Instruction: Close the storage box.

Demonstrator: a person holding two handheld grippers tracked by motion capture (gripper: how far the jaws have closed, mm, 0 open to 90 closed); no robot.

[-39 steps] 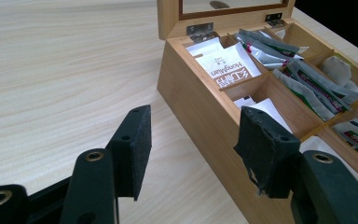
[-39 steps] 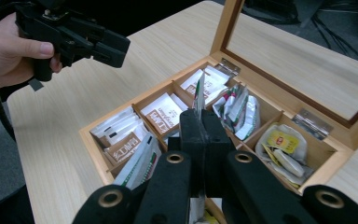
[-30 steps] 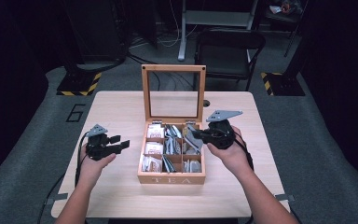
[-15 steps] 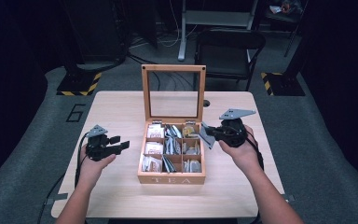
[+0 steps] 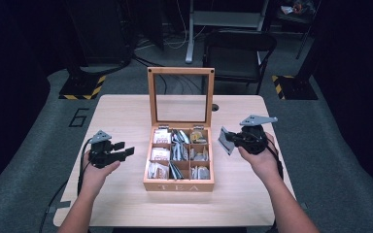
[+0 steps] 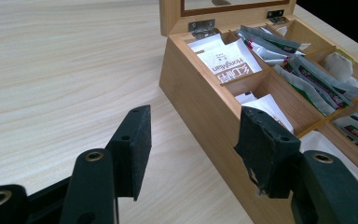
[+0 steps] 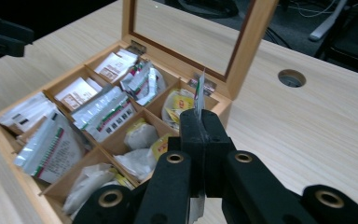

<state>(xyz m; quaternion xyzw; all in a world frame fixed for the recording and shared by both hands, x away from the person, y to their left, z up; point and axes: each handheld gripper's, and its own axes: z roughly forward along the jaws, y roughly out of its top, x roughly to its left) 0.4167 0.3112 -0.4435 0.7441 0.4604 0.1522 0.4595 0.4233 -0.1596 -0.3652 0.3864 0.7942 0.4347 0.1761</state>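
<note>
- The thin silver-grey foil tea sachet (image 5: 226,140) is clamped edge-on between the shut jaws of the right gripper (image 5: 236,139), held in the air just right of the box, above the table. In the right gripper view the sachet (image 7: 199,95) pokes up from the pressed-together pads.
- The open wooden tea box with a glass-panelled lid (image 5: 178,185) sits mid-table, lid standing upright, "TEA" lettered on its front wall.
- Its compartments hold more sachets; a white paper packet (image 6: 232,60) in the back corner reads "Hongdian" next to red Chinese characters.
- The left gripper (image 5: 122,149) hovers left of the box, jaws half apart with nothing between them.
- All this sits on the pale wooden table (image 5: 116,116).
</note>
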